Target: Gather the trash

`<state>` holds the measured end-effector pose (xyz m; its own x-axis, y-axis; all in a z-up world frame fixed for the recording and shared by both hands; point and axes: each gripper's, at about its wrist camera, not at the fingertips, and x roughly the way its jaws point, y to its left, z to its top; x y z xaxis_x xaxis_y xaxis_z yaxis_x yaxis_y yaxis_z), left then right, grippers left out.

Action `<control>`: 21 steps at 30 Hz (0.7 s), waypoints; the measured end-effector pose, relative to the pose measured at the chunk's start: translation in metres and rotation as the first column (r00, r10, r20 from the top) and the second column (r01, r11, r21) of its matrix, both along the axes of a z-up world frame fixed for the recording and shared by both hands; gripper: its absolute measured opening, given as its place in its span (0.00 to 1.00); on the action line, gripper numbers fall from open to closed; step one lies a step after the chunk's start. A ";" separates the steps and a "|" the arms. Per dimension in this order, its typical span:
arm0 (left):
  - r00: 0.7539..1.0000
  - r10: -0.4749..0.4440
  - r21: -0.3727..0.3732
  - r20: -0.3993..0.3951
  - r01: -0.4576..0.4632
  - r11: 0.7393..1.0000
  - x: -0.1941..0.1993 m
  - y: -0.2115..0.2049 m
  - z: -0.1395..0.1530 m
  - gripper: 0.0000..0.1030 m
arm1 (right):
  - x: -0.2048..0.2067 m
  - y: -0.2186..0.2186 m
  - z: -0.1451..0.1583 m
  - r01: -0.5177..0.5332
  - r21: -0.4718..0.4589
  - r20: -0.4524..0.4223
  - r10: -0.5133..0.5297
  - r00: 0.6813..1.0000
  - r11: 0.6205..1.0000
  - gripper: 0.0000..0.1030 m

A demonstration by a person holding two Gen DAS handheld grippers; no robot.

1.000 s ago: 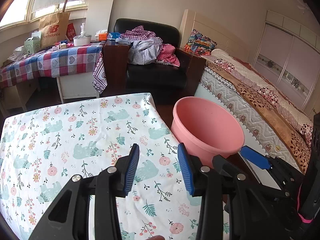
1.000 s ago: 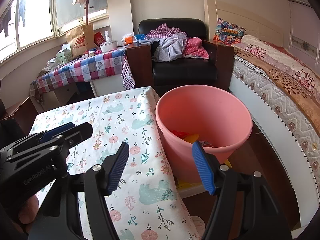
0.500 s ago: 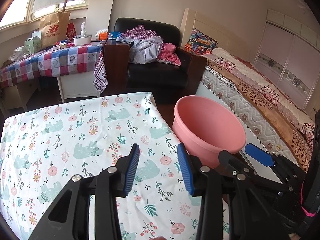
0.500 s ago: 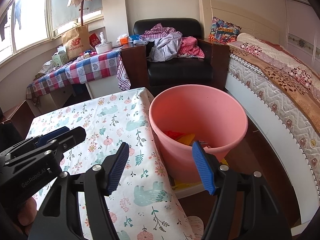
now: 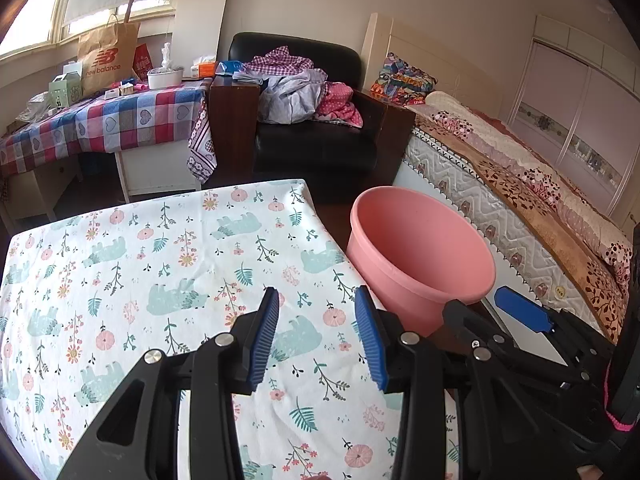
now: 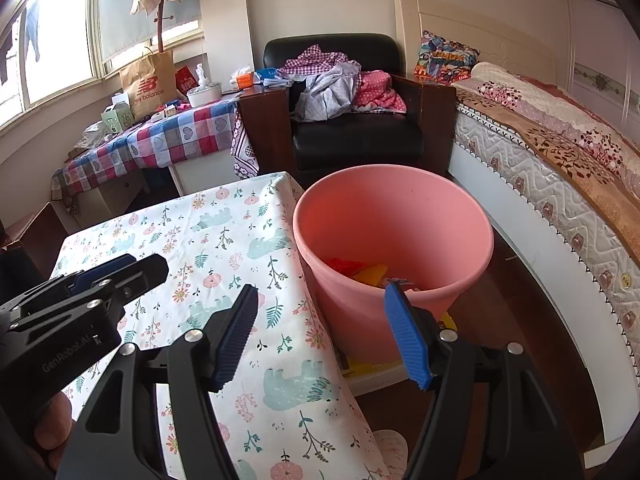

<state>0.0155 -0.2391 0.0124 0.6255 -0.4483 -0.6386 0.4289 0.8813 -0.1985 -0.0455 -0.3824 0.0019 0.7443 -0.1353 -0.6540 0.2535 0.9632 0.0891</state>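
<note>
A pink plastic bucket (image 6: 394, 208) stands on the floor against the right edge of the table; red and yellow wrappers (image 6: 362, 270) lie at its bottom. From the left wrist view the bucket (image 5: 420, 256) shows only its bare inner wall. My left gripper (image 5: 316, 316) hangs open over the floral tablecloth (image 5: 160, 272), nothing between its blue pads. My right gripper (image 6: 320, 324) is open too, straddling the table edge and the bucket's near rim, and holds nothing. Each gripper appears in the other's view: the right gripper (image 5: 516, 312) and the left gripper (image 6: 120, 270).
A bed (image 6: 560, 152) runs along the right. A black armchair (image 6: 352, 128) piled with clothes stands behind the bucket. A checked-cloth table (image 5: 104, 120) with a paper bag and boxes sits under the window at the back left. Dark floor (image 6: 532, 312) lies between bucket and bed.
Both views have drifted slightly, so the bucket sits a little more to the left in the right wrist view. Both grippers keep the same opening and hold nothing.
</note>
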 end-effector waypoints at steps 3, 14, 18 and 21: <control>1.000 -0.002 0.001 0.001 0.002 1.000 0.000 0.000 -0.001 0.38 | -0.001 -0.001 0.000 0.001 0.001 0.001 -0.001 1.000 1.000 0.64; 1.000 -0.008 0.006 0.002 0.008 1.000 -0.001 0.000 -0.004 0.38 | -0.001 -0.001 -0.001 0.002 0.005 0.003 -0.002 1.000 1.000 0.64; 1.000 -0.008 0.006 0.001 0.008 1.000 -0.001 0.000 -0.004 0.38 | -0.001 -0.001 -0.001 0.002 0.006 0.003 -0.002 1.000 1.000 0.64; 1.000 -0.008 0.008 0.002 0.008 1.000 -0.001 -0.001 -0.004 0.38 | -0.002 -0.001 -0.001 0.002 0.004 0.001 -0.002 1.000 1.000 0.64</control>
<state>0.0146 -0.2403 0.0086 0.6232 -0.4481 -0.6410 0.4363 0.8794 -0.1906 -0.0473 -0.3831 0.0009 0.7446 -0.1339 -0.6540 0.2552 0.9623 0.0936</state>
